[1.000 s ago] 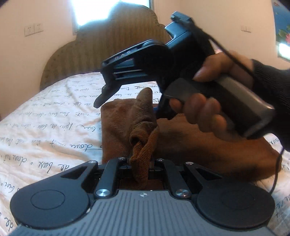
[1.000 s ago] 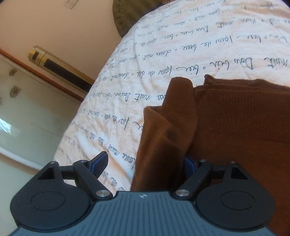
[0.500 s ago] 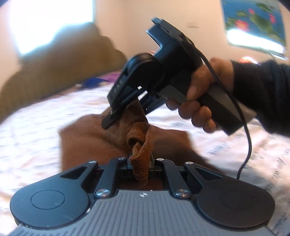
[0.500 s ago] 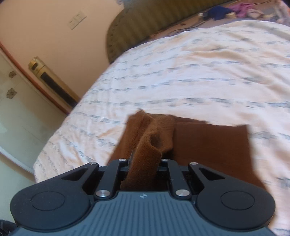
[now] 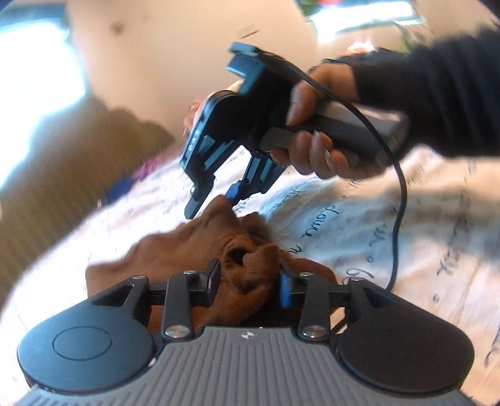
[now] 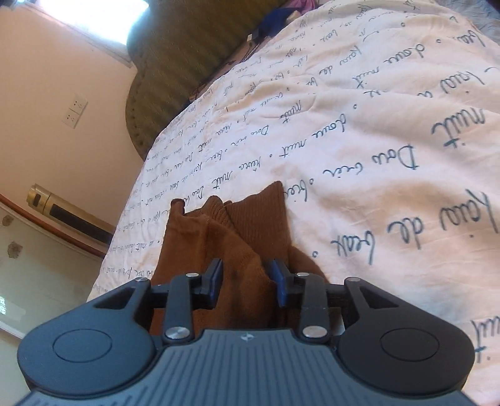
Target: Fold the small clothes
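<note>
A small brown knitted garment [image 5: 187,246] lies bunched on the bed. My left gripper [image 5: 250,281] has its jaws parted, with a loose bunch of the brown fabric sitting between them. My right gripper [image 5: 214,200] shows in the left wrist view, held by a hand, jaws apart just over a raised corner of the garment. In the right wrist view the right gripper [image 6: 245,281] is open with a fold of the brown garment [image 6: 237,225] lying between its fingers.
The bed has a white cover [image 6: 390,140] printed with dark handwriting. A padded olive headboard [image 6: 193,56] stands behind it, with purple and blue items [image 6: 281,14] near it. A gold and black device [image 6: 62,209] sits by the wall.
Both grippers were shut on the brown fabric half a second ago; now both have opened and the fabric sits loose. The garment has come down onto the bed and both views have swung.
</note>
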Tool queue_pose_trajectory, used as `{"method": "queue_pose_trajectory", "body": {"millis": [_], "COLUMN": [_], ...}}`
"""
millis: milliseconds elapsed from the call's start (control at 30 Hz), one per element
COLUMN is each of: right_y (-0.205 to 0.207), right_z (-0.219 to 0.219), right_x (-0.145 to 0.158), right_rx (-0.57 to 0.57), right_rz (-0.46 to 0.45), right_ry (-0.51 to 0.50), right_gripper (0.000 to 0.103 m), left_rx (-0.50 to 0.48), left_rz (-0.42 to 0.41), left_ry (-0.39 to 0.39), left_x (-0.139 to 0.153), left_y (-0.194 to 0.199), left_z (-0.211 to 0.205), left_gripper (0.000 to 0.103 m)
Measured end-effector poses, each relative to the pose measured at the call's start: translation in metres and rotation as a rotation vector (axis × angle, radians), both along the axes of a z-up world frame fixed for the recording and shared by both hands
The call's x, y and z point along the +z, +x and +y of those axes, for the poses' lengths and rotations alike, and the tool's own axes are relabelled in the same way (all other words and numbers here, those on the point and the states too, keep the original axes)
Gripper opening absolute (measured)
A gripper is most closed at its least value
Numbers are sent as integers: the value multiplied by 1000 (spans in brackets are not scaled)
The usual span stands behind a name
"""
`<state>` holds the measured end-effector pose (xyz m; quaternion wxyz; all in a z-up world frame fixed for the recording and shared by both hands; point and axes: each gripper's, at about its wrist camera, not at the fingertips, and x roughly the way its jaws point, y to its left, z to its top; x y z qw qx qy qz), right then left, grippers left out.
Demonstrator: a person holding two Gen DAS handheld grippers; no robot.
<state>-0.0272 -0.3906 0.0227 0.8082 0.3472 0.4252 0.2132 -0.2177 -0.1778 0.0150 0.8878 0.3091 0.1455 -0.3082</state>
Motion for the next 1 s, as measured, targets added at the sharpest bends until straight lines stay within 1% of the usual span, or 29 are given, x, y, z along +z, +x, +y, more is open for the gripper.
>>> {"method": "queue_pose_trajectory", "body": {"millis": [33, 67, 100, 133, 200, 233, 300, 333, 367, 400, 433, 467, 500, 533, 567, 600, 633, 667, 700, 733, 767, 800, 833, 900, 933, 967, 1000], "right_y": [-1, -2, -4, -6, -9, -9, -10, -10, -10, -12, -13, -16, -17, -16, -14, -7, 0, 8, 16, 23, 28, 33, 35, 36, 35, 35, 34], "right_z": [1, 3, 6, 8, 8, 4, -4, -7, -10, -14, -17, -20, -24, -27, -28, -28, -26, -23, -19, -14, -8, -1, 4, 13, 18, 21, 24], "right_x": [-1, -2, -3, -4, -7, -11, -18, -21, -21, -17, -12, -6, 1, 6, 9, 10, 8, 5, 0, -4, -8, -11, -13, -12, -10, -11, -13], "right_rx": [4, 10, 21, 23, 5, 1, -20, -25, -35, -43, -51, -63, -79, -89, -88, -69, -45, -19, 5, 19, 34, 62, 86, 116, 139, 158, 177], "right_rz": [4, -5, -17, -18, -19, -11, 21, 36, 51, 56, 38, 8, -25, -53, -64, -55, -39, -17, 16, 42, 57, 71, 79, 67, 58, 62, 75], "right_ry": [-13, -27, -38, -58, -105, -100, -88, -55, -29, -7, -2, -6, -13, -20, -27, -33, -34, -33, -37, -49, -63, -73, -82, -110, -132, -153, -155], "right_gripper": [32, 23, 13, 7, 7, 7, 7, 10, 15, 20, 32, 51, 62, 79, 81, 81, 81, 81, 81, 81, 80, 80, 80, 79, 70, 42, 30], "left_rx": [4, 5, -2, -13, -34, -47, -89, -110, -116, -111, -87, -47, 13, 77, 143, 229, 309, 399, 456, 502, 539, 550, 537, 544, 533, 519, 515], "left_rz": [1, 14, 32, 50, 51, 63, 129, 156, 178, 207, 233, 252, 272, 293, 322, 376, 440, 525, 613, 705, 783, 862, 912, 990, 1017, 1019, 1014], "left_ry": [15, 24, 26, 29, 24, 18, -26, -62, -114, -190, -256, -319, -399, -477, -545, -622, -685, -757, -819, -875, -909, -929, -938, -923, -913, -910, -901], "left_x": [-3, -5, -8, -10, -12, -12, -3, 3, 11, 21, 30, 39, 50, 58, 63, 66, 65, 60, 52, 41, 30, 21, 13, -3, -7, -7, -10], "left_y": [0, 1, 3, 4, 4, 5, 6, 8, 11, 19, 26, 34, 46, 56, 72, 94, 115, 137, 157, 177, 193, 208, 219, 236, 241, 243, 249], "left_z": [-5, -11, -15, -17, -17, -15, -3, 7, 20, 36, 53, 71, 92, 112, 129, 148, 164, 180, 193, 202, 208, 209, 207, 197, 191, 187, 178], "left_gripper": [41, 39, 19, 9, 9, 9, 9, 13, 18, 29, 46, 57, 76, 87, 89, 88, 87, 87, 84, 79, 77, 75, 75, 75, 73, 69, 47]}}
